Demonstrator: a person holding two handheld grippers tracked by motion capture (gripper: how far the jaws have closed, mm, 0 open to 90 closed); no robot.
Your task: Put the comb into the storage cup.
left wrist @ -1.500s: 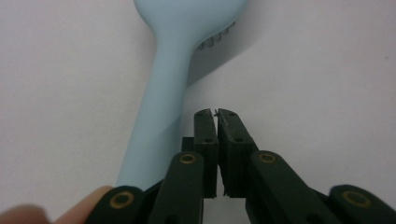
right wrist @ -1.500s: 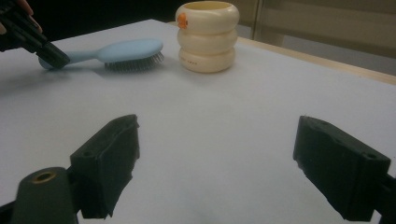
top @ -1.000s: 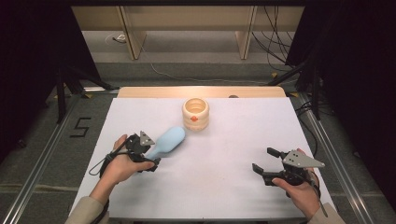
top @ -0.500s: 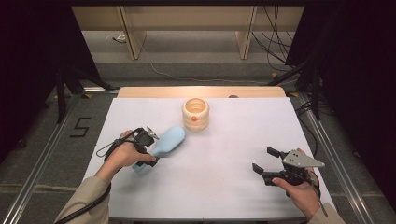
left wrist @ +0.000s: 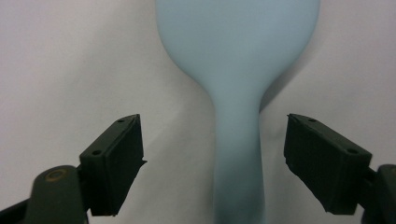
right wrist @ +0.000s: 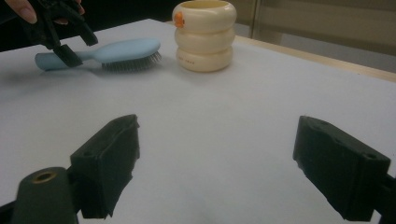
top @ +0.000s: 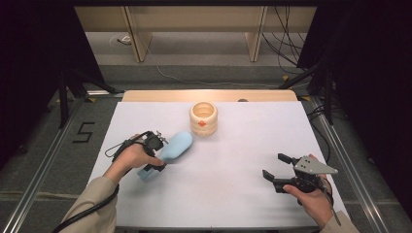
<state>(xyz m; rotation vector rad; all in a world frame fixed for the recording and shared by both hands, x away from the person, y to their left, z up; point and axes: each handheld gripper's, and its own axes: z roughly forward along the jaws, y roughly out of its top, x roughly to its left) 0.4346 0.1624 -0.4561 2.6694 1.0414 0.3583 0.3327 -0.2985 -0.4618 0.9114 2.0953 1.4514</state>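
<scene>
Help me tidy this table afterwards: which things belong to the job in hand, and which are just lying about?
In the job:
- blue hairbrush, bristles down on the table
- left hand-held gripper, jaws open either side of its handle

Just lying about:
- cream ringed cup
- right hand-held gripper, open, holding nothing

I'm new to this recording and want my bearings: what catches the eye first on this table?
A pale blue hairbrush lies bristles down on the white table, left of centre, its handle between the open jaws of the left gripper, which have just been closing without touching it. Behind it stands a cream ringed cup with an orange mark. The right gripper hovers open near the front right.
</scene>
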